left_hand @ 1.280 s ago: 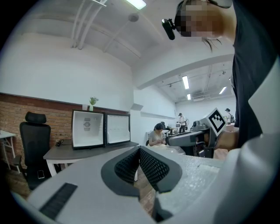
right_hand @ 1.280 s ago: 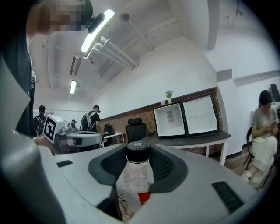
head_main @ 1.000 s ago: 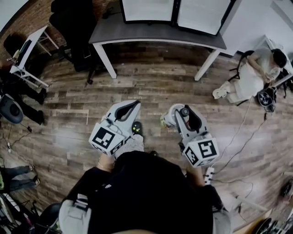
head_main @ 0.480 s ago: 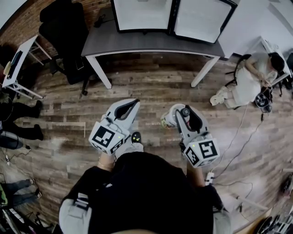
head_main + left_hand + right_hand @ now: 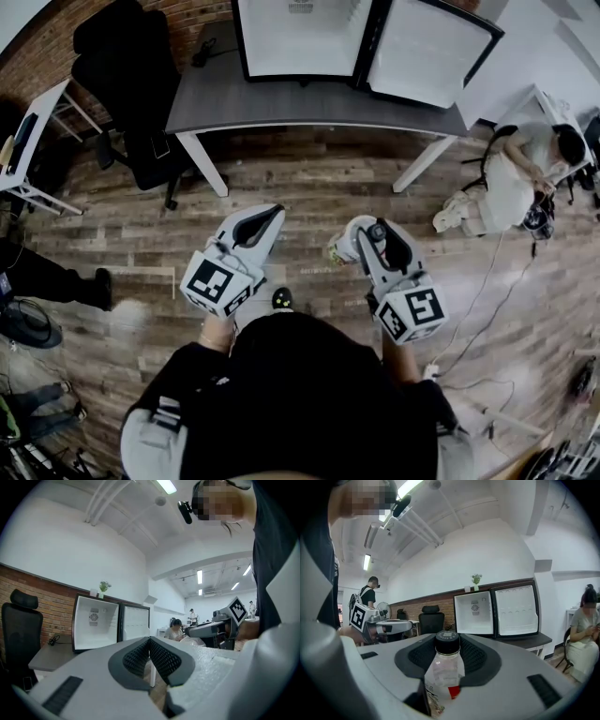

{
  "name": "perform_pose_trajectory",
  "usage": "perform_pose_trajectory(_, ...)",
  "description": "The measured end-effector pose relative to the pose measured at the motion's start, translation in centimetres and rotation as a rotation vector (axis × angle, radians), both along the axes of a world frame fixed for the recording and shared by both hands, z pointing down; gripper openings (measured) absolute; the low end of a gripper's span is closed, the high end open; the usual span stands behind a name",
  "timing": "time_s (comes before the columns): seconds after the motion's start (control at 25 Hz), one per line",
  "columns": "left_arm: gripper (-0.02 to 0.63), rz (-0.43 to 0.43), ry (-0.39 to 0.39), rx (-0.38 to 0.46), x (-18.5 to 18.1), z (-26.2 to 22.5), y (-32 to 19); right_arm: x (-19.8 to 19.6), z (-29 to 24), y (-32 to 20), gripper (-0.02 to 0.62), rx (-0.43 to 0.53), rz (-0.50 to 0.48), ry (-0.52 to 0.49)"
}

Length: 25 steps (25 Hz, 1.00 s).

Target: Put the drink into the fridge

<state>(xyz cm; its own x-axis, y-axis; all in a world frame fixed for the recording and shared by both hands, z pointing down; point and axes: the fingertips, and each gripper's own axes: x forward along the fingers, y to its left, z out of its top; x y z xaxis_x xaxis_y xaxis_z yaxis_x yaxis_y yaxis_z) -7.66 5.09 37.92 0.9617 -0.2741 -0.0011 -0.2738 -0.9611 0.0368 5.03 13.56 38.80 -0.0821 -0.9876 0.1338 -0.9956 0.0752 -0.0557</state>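
Tabletop (image 5: 309, 105): a grey slab on white legs (image 5: 208, 169), standing against the brick wall.
On the tabletop: an open fridge (image 5: 300, 37), white inside, at the back middle. Its door (image 5: 427, 56) is swung out to the right. A black cable (image 5: 202, 52) lies at the back left corner.
Floor (image 5: 309, 192): wood planks in mixed brown and grey.
On the floor: a black office chair (image 5: 131, 66) just left of the tabletop, a white side table (image 5: 33, 159) at the far left, thin cables (image 5: 487, 291) trailing on the right, and a seated person (image 5: 511, 183) beyond the right leg.
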Motion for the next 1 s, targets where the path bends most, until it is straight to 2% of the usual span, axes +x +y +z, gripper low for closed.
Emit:
perform_pose_trajectory(0.52,0.003,0.024,0.006,-0.006,-0.4,0.7,-9.1,-0.8,0.3,-8.4,0.153,-0.004,0.024,-0.001)
perform_pose_trajectory(1.0,0.003,0.019,-0.003,-0.031,0.3,1.9,-11.9,-0.1,1.3,-12.4,0.153,-0.012,-0.002,-0.018)
